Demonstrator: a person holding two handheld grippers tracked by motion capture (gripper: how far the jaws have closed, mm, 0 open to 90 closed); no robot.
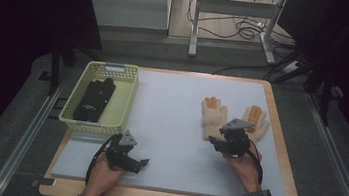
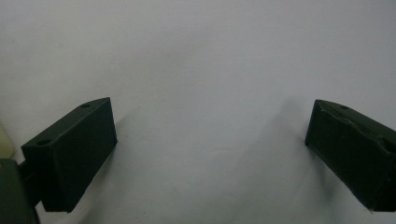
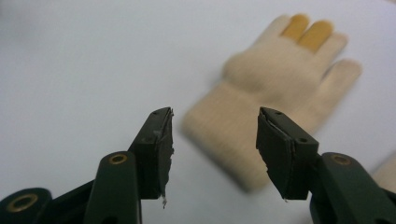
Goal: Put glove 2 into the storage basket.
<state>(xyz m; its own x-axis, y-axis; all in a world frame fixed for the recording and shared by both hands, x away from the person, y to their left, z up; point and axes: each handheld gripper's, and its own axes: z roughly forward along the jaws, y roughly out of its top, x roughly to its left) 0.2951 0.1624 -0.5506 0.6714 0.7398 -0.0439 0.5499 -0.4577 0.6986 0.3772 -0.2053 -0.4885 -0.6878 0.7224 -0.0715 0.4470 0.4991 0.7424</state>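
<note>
Black jaws of the right gripper (image 3: 212, 135) stand half apart with nothing between them, just short of a blurred cream knit glove (image 3: 275, 88) with yellow fingertips. Two such gloves (image 1: 213, 117) lie near the table's (image 1: 169, 127) right edge. Left gripper (image 2: 210, 140) gapes wide, empty, near the front edge.

So the setup is a wooden worktop (image 1: 278, 141) with a pale grey mat (image 1: 174, 123) covering most of it, sitting on dark grey carpet floor (image 1: 335, 163). Metal rails (image 1: 27, 135) run along both sides. Behind it there's a white metal-legged frame (image 1: 233, 9) with black cables (image 1: 244, 28) tangled underneath, plus a pale cabinet panel (image 1: 126, 1). Edges are pretty dark.
</note>
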